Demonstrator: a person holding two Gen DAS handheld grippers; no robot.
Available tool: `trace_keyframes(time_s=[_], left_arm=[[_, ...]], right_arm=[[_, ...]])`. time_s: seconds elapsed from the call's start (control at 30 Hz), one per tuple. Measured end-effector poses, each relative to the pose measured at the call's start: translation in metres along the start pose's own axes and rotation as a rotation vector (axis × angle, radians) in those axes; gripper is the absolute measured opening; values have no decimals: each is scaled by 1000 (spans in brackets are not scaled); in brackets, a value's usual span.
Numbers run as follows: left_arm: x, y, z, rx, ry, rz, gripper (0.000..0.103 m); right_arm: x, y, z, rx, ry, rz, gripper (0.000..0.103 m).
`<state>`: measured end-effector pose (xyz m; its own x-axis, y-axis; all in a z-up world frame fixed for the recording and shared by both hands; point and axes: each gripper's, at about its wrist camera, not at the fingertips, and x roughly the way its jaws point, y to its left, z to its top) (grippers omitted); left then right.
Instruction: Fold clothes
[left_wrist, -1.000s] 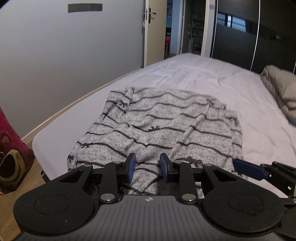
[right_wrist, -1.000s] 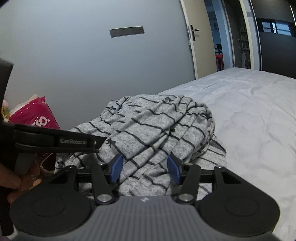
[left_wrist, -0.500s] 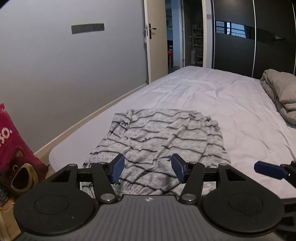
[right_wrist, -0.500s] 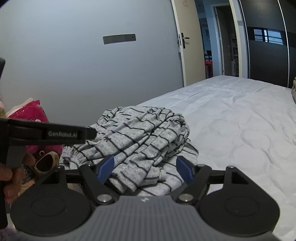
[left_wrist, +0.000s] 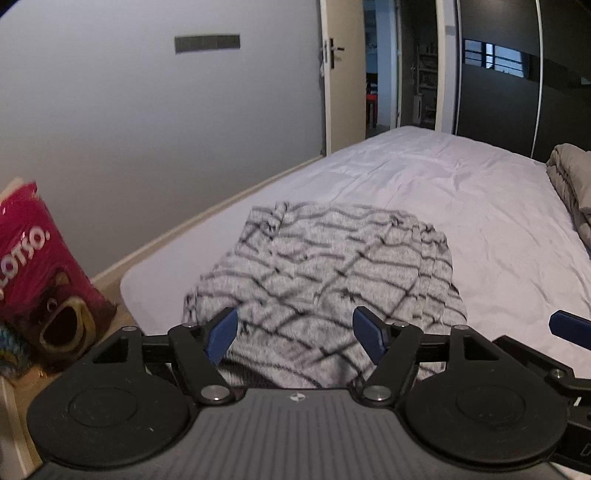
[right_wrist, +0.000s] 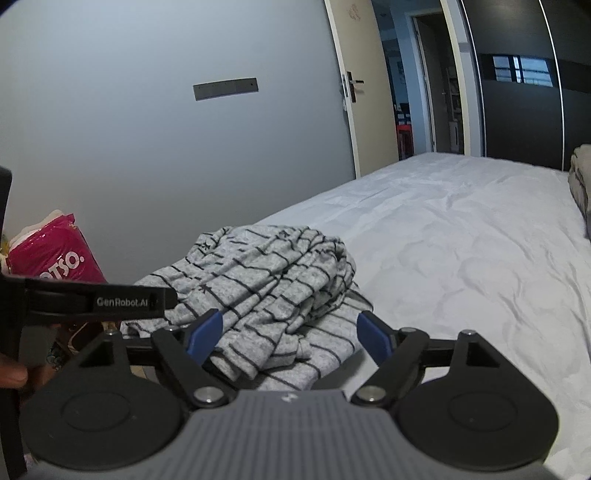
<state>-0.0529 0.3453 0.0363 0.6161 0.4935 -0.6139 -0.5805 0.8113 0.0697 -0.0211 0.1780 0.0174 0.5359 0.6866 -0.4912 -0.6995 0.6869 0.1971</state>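
- Grey striped garment (left_wrist: 325, 273): lies bunched at the near corner of the bed (left_wrist: 480, 206).
- Left gripper (left_wrist: 295, 336): jaws apart, empty, above the garment's near edge.
- Right gripper (right_wrist: 290, 336): jaws apart, empty, beside the left.
- Pink bag (left_wrist: 33, 258): on the floor, left of the bed.

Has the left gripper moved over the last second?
Yes. The left gripper has pulled back and up from the striped top: more of the bed and the pink bag now show, and its jaws stand wider.
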Motion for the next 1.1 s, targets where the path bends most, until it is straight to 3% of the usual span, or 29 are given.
trace_keyframes(time_s=[0.5,1.1], left_arm=[[2,-9,-20,-40,64,6,75],[16,-20,-33,37,134,-13,75]], right_arm=[[7,-7,-12,17,56,-26,82],[12,-7,-16,0,92,-50,83]])
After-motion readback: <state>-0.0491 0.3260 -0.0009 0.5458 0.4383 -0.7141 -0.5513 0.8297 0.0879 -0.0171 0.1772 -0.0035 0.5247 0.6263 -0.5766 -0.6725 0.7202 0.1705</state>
